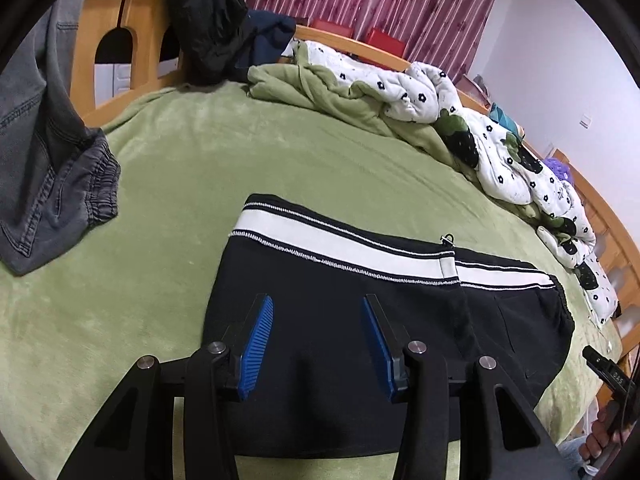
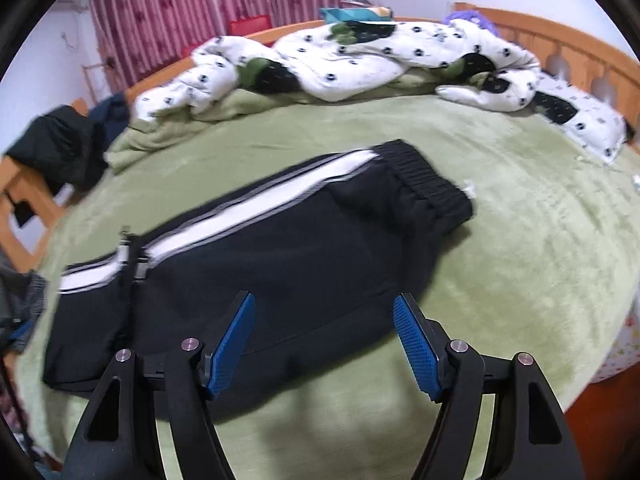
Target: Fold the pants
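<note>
Black pants (image 1: 500, 320) with a broad white side stripe lie folded lengthwise on the green blanket (image 1: 180, 180). In the right wrist view the pants (image 2: 280, 240) stretch from lower left to their elastic waistband (image 2: 432, 188) at upper right. My left gripper (image 1: 317, 300) hovers over the black cloth below the stripe, open, and its blue pads hold nothing. My right gripper (image 2: 324, 298) hangs over the near edge of the pants with its jaws wide, open and empty.
Grey jeans (image 1: 40, 160) lie at the left of the bed. A dark jacket (image 1: 204, 20) hangs on the wooden bed frame. A white flowered quilt (image 2: 360, 56) is bunched along the far side. A person's hand (image 1: 600, 436) shows at the lower right edge.
</note>
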Demonstrator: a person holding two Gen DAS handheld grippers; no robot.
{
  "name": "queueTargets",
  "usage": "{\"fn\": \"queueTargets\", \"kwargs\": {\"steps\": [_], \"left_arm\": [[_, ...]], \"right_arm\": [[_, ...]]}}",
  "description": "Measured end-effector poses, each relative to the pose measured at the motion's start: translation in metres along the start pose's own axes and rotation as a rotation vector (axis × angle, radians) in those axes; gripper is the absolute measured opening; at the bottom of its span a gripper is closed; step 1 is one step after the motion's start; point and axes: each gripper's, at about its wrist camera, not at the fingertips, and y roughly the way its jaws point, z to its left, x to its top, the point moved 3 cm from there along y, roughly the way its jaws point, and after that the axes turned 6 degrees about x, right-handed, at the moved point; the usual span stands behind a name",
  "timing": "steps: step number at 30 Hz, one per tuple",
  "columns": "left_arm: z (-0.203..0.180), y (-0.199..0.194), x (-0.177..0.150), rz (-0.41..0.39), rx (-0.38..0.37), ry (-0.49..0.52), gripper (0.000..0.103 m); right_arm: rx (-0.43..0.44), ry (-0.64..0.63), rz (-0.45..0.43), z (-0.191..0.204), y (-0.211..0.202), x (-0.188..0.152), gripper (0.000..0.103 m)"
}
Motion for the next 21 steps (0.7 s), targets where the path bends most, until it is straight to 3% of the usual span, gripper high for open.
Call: {"fn": "queueTargets", "kwargs": {"steps": [4,9,12,14,21], "left_arm": [[0.003,-0.006,-0.001,0.007,-0.07,-0.04,0.043],[0.0,-0.012,-0.002,-0.023,-0.047,-0.028,0.043],[-0.003,-0.013,-0.003,-0.029,-0.049,-0.021,0.043],[-0.005,-0.014,-0.003,-0.029,-0.052,-0.021,0.044],[-0.01,-0.014,-0.007,-0.025,-0.065,0.003,0.044]], "right_arm": [[0.037,-0.007,0.078,0.019,0.007,-0.013,0.071],[-0.087,-0.171,0.095,0.047,0.009,-0.032,0.07],[-0.119,-0.272,0.06,0.063,0.001,-0.037,0.071],[-0.134,-0.31,0.039,0.071,-0.005,-0.039,0.079],[-0.039,-0.278,0.031,0.085,-0.013,-0.038,0.079]]}}
